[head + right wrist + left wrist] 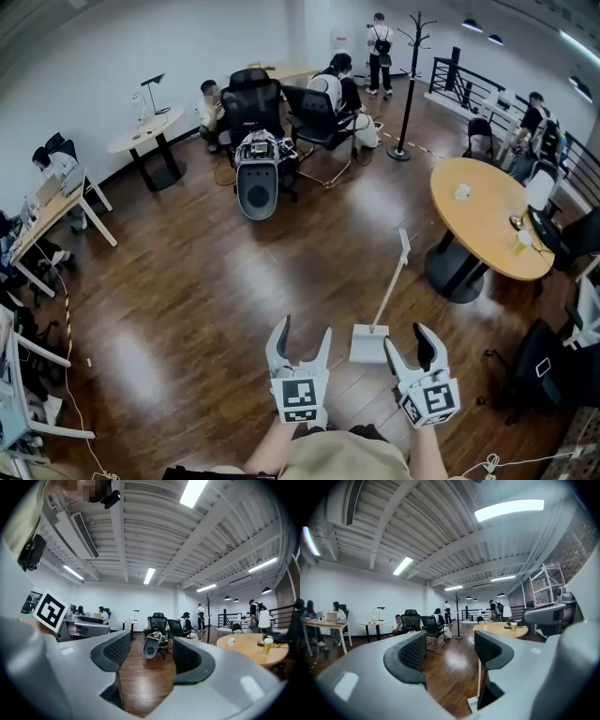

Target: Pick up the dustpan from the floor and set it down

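Your left gripper [303, 330] and right gripper [409, 339] both stand open and empty. Square the right one onto the white dustpan [368, 345] handle [392, 281], lower centre, before closing.

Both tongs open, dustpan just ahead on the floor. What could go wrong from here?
1. The dustpan has a thin handle standing up on its own; a bump from the right tongs, open beside it, could topple it.
2. The handle is slim, so a grip there may let the pan swing or slip.
3. Once lifted, the long handle might catch the round table to the right.
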Available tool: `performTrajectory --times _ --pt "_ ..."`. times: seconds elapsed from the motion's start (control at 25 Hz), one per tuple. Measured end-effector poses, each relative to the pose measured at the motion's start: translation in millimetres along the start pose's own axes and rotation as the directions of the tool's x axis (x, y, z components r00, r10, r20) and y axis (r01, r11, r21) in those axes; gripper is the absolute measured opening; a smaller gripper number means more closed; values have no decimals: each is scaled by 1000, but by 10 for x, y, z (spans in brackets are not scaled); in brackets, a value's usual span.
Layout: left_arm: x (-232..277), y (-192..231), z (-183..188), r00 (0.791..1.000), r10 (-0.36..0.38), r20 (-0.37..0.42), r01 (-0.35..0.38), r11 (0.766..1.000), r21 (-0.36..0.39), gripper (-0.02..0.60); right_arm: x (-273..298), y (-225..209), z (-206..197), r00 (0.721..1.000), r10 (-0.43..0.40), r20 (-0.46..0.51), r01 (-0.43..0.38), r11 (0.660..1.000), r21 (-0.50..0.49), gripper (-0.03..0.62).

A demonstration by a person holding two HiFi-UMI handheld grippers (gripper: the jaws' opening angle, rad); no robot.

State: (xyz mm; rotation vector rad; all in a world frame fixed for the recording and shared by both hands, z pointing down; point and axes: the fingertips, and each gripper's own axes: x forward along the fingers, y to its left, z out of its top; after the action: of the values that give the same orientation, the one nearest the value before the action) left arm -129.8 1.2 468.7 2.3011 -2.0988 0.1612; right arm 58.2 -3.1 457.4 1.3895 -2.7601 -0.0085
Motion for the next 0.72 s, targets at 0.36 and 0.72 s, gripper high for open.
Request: performTrajectory --times 0.36,0.72 --pt "633 29 -142 996 -70 -48 68 997 -28 298 273 -384 -218 993 -95 -70 99 993 64 268" --pt "1498 8 37 997 -66 -41 66 998 -2 298 944 -1277 -177 990 -141 -14 142 983 114 268"
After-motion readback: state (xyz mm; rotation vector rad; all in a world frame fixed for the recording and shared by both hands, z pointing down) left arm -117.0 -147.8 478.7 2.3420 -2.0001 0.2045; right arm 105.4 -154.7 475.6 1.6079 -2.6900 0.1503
